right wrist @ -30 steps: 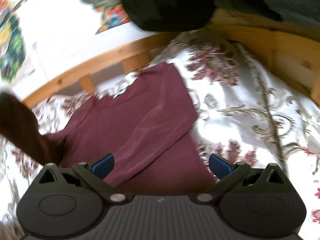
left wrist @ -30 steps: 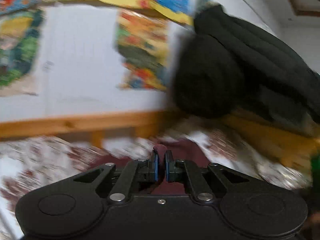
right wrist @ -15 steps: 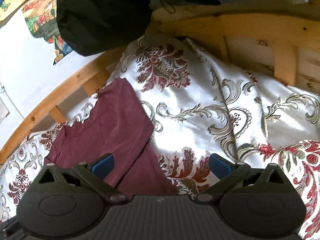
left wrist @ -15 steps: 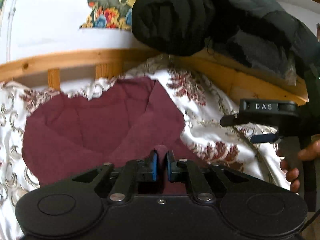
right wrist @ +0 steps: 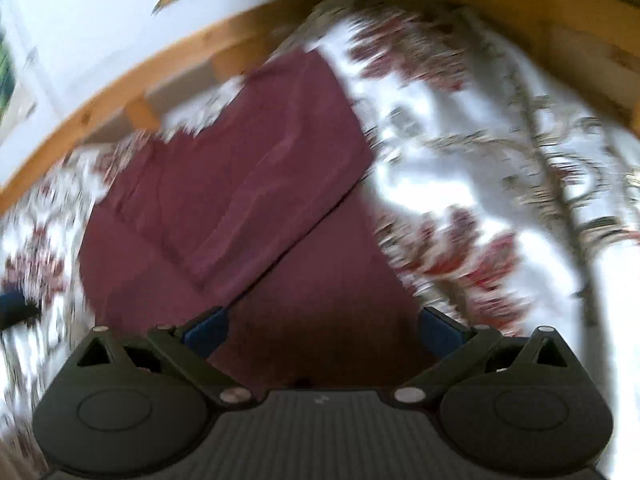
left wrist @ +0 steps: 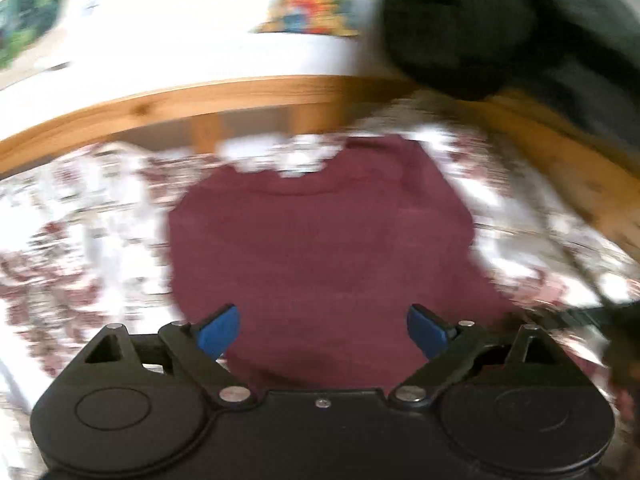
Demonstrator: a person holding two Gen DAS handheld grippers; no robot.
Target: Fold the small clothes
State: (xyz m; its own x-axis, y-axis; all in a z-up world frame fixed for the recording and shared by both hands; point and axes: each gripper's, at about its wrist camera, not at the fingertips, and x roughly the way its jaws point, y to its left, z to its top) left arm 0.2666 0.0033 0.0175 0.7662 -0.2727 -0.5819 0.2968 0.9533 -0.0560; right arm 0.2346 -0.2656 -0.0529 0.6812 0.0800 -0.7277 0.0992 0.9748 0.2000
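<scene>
Under our left tool, whose jaws are opening with nothing pinched, the shirt lies on the bed, sleeves seemingly tucked in; we judge folding half done. From our right tool, gaping and empty, we alone see a sleeve folded across.

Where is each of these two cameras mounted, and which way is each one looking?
Left wrist: sits on the left gripper, looking forward and down at the maroon shirt on the floral bedspread; its blue-padded fingers, opening, show with nothing between them.
Right wrist: sits on the right gripper, looking down at the shirt's right side; its fingers show, wide apart.
Shared: shirt, bedspread, wooden bed rail.
</scene>
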